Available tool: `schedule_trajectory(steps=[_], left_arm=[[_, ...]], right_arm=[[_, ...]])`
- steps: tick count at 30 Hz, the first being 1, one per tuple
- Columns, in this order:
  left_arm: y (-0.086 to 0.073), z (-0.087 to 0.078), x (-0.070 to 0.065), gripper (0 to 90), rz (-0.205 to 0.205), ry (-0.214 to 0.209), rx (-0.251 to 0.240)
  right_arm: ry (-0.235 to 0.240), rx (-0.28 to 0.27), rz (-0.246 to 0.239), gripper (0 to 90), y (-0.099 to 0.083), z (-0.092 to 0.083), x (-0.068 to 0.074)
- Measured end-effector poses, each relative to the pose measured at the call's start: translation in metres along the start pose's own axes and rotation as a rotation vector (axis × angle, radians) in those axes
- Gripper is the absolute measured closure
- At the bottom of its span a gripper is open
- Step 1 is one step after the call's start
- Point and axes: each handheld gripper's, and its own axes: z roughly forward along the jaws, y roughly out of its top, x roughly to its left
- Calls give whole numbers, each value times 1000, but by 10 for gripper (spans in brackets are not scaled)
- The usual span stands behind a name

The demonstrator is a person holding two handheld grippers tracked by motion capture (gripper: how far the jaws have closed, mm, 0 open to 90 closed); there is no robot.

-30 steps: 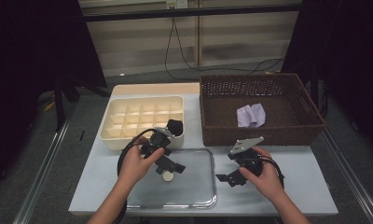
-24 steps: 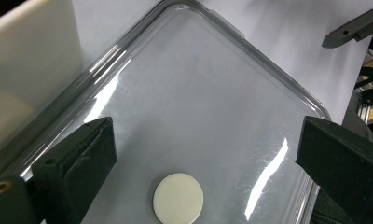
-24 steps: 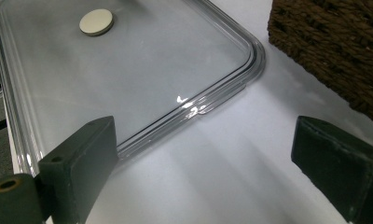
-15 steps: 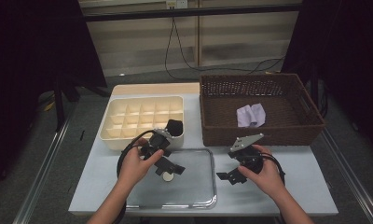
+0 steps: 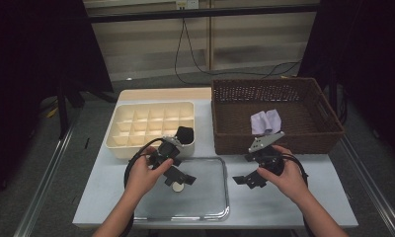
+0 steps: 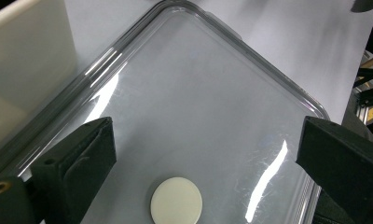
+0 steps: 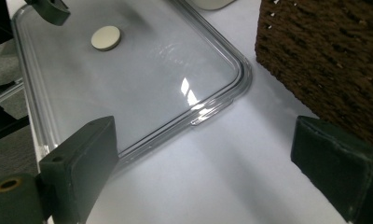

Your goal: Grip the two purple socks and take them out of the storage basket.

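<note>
Left gripper (image 5: 177, 177): held in the person's left hand (image 5: 142, 174), forearm coming in from below, angled up and right. Jaws wide apart, nothing between them; in the left gripper view (image 6: 203, 163) both black jaws sit far apart at the frame edges. Cable loops back around the wrist.

Right gripper (image 5: 248, 170): held in the right hand (image 5: 283, 178), forearm angled up and left, grey three-cornered plate on top. Jaws spread wide, nothing between them (image 7: 201, 163).

Grippers point toward each other, well apart.
</note>
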Motion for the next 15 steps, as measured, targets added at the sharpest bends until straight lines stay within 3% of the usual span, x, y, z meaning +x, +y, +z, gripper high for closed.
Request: schedule_trajectory(steps=[2, 3, 6, 7, 15], left_arm=[[0, 0, -1, 43, -23, -5, -17], [0, -1, 0, 43, -10, -4, -9], [0, -2, -1, 43, -28, -5, -26], [0, -3, 0, 43, -12, -3, -23], [-1, -4, 1, 43, -22, 3, -25]], right_arm=[[-6, 10, -10, 70, 2, -3, 0], [0, 8, -5, 70, 3, -4, 0], [7, 14, -5, 70, 7, -8, -1], [4, 19, -11, 70, 9, -10, -1], [19, 32, -16, 71, 21, -20, -4]])
